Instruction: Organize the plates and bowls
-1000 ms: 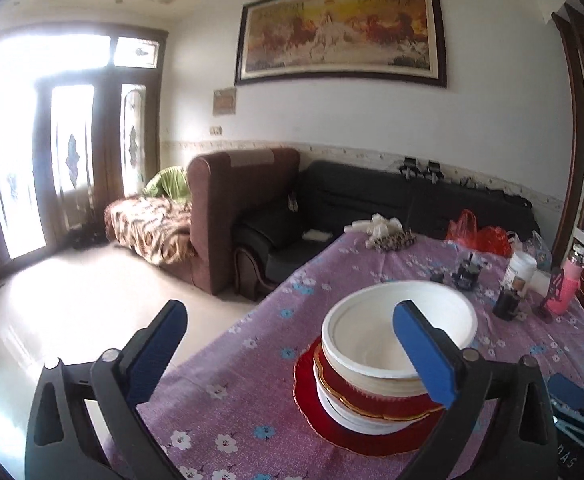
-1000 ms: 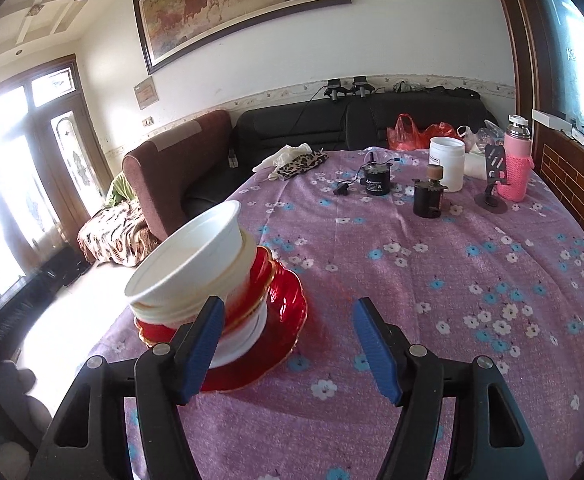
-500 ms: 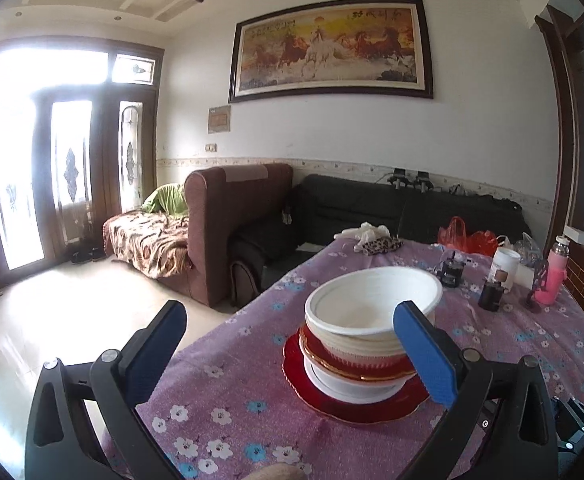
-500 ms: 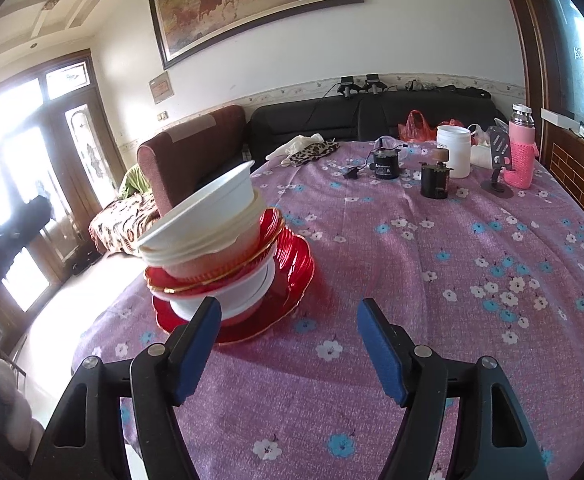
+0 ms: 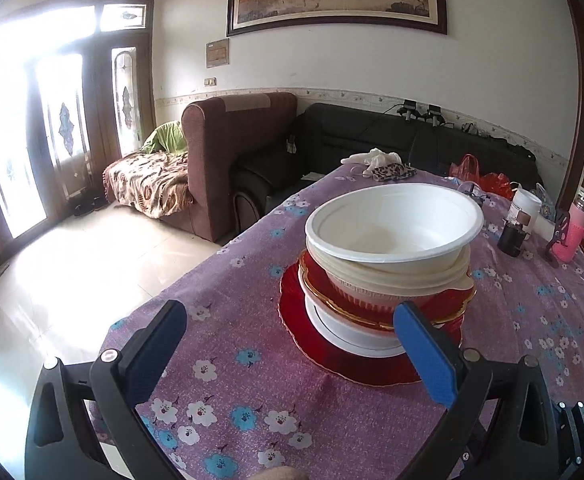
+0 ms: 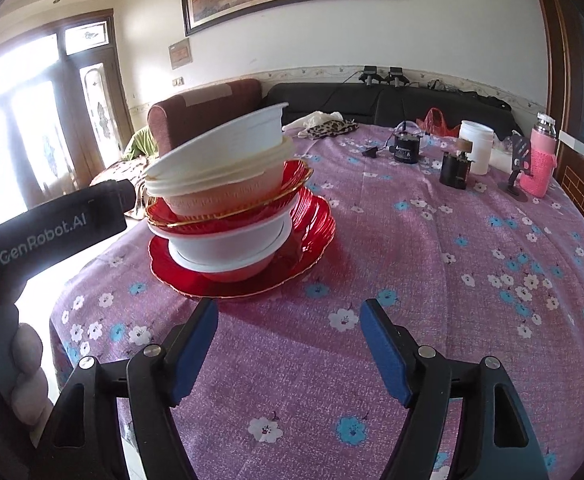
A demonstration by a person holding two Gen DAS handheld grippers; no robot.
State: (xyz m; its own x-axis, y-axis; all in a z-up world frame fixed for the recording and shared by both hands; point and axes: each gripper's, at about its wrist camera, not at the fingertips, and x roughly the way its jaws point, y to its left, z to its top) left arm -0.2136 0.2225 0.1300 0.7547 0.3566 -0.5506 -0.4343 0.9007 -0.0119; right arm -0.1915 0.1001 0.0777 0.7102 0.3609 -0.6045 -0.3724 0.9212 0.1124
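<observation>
A leaning stack of dishes stands on the purple flowered tablecloth (image 5: 252, 360). A wide red plate (image 5: 356, 368) is at the bottom, then a white bowl (image 6: 232, 240), a red gold-rimmed plate (image 6: 292, 180) and several white bowls, the top one (image 5: 392, 224) tilted. My left gripper (image 5: 288, 328) is open and empty, just short of the stack, its right finger beside the red plate. My right gripper (image 6: 290, 324) is open and empty, close to the red plate's (image 6: 244, 284) near rim.
At the table's far right stand a white jar (image 6: 476, 148), a black jar (image 6: 456, 170), a pink bottle (image 6: 540, 160) and a small black device (image 6: 406, 150). Cloths (image 6: 324, 126) lie at the far edge. Sofas (image 5: 232, 152) stand beyond the table. The left gripper's body (image 6: 52, 220) shows at left.
Both grippers have moved closer to the dish stack, which now looms larger in both views. Both stay open and empty.
</observation>
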